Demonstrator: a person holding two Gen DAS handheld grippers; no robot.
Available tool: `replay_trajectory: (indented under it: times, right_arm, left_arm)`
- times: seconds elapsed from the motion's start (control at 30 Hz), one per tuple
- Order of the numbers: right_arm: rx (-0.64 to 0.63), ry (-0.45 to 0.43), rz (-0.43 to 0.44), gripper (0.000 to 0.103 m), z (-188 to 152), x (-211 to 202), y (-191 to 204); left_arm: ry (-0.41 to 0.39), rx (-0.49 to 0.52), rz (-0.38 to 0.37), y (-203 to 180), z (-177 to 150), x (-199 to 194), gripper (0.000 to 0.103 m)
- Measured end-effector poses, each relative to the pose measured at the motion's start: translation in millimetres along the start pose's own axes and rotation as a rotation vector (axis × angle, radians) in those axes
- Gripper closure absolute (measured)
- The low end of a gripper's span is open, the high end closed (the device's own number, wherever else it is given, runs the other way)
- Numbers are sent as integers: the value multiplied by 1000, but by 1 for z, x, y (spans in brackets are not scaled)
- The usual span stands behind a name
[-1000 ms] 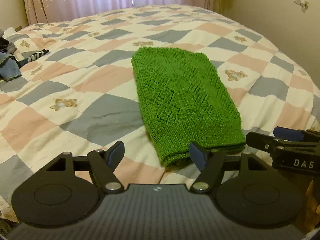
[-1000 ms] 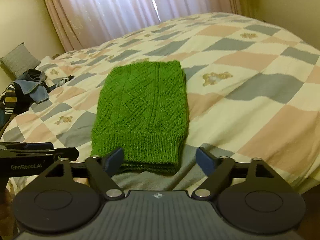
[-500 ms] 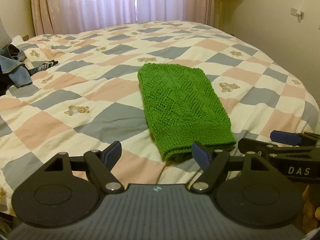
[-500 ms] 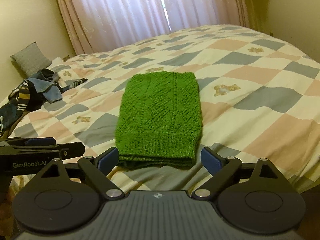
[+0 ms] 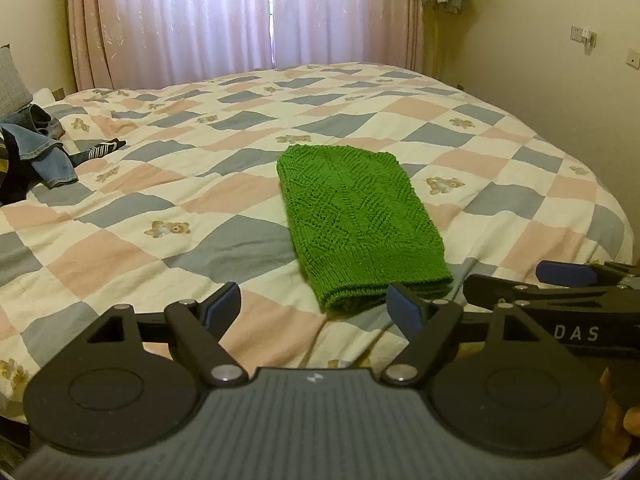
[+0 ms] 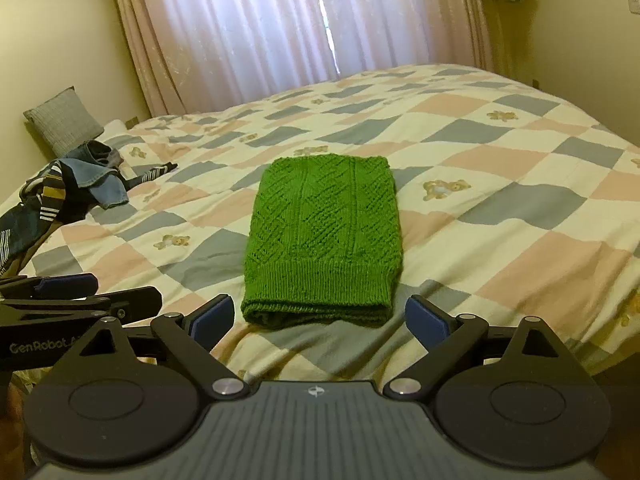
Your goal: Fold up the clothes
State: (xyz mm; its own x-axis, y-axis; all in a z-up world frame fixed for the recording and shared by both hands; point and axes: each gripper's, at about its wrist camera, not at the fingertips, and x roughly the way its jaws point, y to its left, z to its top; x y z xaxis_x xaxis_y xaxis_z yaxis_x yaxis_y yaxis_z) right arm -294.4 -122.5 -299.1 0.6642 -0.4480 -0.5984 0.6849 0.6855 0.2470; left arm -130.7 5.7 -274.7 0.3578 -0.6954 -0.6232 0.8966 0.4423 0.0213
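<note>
A green knitted sweater lies folded into a narrow rectangle on the checked quilt, ribbed hem nearest me; it also shows in the right wrist view. My left gripper is open and empty, just short of the hem and a little to its left. My right gripper is open and empty, centred in front of the hem, apart from it. Each gripper shows at the edge of the other's view: the right one, the left one.
The patchwork quilt with teddy bears covers the bed. A heap of jeans and striped clothes lies at the left by a grey pillow. Curtains hang behind; a wall is at the right.
Both grippers have drawn back and risen from the sweater's hem, so more of the bed and room shows. The sweater has not moved. Both stay open.
</note>
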Motion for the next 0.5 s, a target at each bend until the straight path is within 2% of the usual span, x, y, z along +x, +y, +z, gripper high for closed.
replay_trajectory:
  times: [0.5]
  right_arm:
    - [-24, -41, 4, 6, -6, -22, 4]
  left_arm:
    - [-38, -13, 19, 3, -10, -22, 20]
